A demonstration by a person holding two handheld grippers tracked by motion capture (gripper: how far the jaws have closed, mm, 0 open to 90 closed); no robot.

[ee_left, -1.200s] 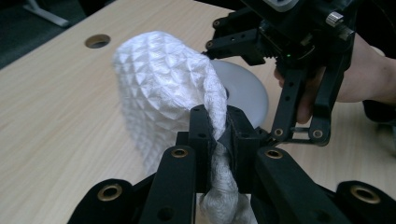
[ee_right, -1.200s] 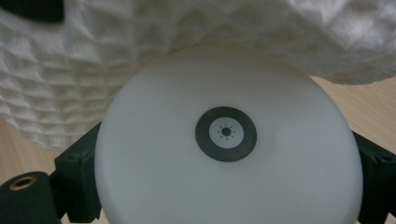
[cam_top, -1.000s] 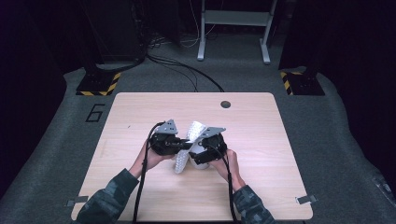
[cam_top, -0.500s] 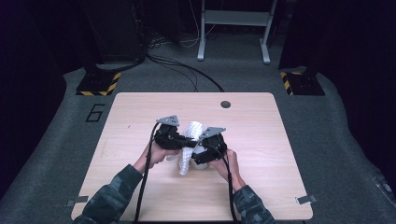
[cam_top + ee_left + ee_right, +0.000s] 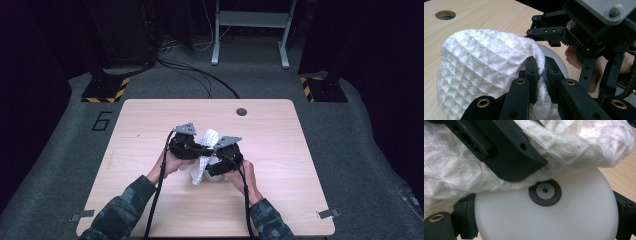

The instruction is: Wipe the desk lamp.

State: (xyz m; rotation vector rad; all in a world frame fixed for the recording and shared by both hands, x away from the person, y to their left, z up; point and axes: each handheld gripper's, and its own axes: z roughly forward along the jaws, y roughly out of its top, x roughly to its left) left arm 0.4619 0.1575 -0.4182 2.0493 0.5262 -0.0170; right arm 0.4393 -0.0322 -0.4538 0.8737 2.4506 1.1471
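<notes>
I held the white waffle-weave cloth pinched tight between the jaws of my left gripper, a fold of it bunched right at the fingertips. Just beyond those tips sat the round white lamp with its dark sun-marked button, clamped across its width by my right gripper, jaws spread wide around it. The cloth draped over the lamp's top edge and spilled down toward me on the left gripper's near side. I judged this to be the wiping step: one tool steadying the lamp, the other dragging cloth over its dome. The next move called for a short, light sweep across the surface without slackening the pinch or nudging the lamp out of its clamp. Both tools crowded together, nearly touching, so strokes had little room between them. Farther out, the wooden table lay bare on every side, its cable hole well beyond the grippers.
</notes>
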